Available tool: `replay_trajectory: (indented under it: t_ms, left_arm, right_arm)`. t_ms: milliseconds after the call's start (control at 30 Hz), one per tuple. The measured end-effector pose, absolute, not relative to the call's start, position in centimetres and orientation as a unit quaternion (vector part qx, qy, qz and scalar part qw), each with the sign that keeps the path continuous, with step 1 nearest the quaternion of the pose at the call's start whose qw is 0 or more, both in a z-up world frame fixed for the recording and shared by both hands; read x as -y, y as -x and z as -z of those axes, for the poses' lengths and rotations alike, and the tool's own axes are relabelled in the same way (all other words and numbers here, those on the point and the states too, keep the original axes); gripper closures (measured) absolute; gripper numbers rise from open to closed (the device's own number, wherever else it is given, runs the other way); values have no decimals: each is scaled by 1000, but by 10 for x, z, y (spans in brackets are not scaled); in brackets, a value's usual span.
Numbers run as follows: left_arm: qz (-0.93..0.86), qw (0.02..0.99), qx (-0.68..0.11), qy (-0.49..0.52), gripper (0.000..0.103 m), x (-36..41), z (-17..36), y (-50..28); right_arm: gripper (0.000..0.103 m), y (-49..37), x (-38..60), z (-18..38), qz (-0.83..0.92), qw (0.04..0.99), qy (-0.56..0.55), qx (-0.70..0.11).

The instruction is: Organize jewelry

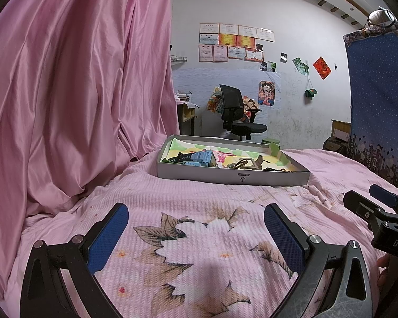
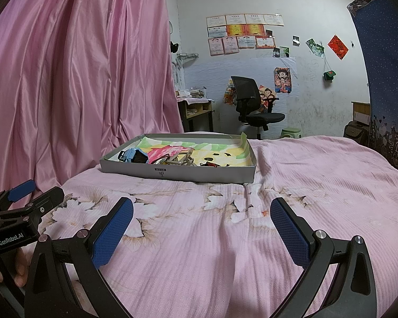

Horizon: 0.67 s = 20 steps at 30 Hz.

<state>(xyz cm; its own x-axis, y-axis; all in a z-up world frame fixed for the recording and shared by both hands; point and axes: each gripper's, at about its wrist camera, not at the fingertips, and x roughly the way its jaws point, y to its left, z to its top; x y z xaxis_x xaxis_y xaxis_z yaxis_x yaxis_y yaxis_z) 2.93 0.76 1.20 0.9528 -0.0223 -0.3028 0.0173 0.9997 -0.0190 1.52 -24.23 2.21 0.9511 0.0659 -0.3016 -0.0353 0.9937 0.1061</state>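
Jewelry is seen gathered in a shallow grey tray (image 2: 177,173) set toward the far edge of a pink floral bedspread (image 2: 291,185), beside a hanging pink curtain (image 2: 74,74). Inside the tray, on a colourful paper lining, a blue watch (image 2: 135,156) is laid at the left end, a tan buckled strap (image 2: 179,160) near the middle, and a small dark chain (image 2: 211,164) just right of it. The left gripper (image 1: 196,234) is held above the near edge of the bedspread with its 2 blue-padded fingers spread wide and nothing between them. The right gripper (image 2: 201,232) is likewise held with its fingers parted and nothing between them, well short of the tray. Both grippers are kept side by side, each visible at the border of the other's view. A black office chair (image 2: 252,106) is seen against the far wall.
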Motion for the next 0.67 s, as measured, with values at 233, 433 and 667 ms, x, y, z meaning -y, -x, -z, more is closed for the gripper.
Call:
replay_trajectory:
  t_ms: [233,433,667]
  left_arm:
    - [2,988,-156,5,0,-4,-12,-30]
    - [3,988,-155,-9,0,3,-11,-31]
    - [3,988,-153,-12,0,3,-11,-30]
  right_arm:
    - [1,-16,242,-22,-26,986,-50,-154]
    - [1,-16,242,-23,-26,986,-50,-154]
    - [1,-16,242,-23,-26,986,-50,-154]
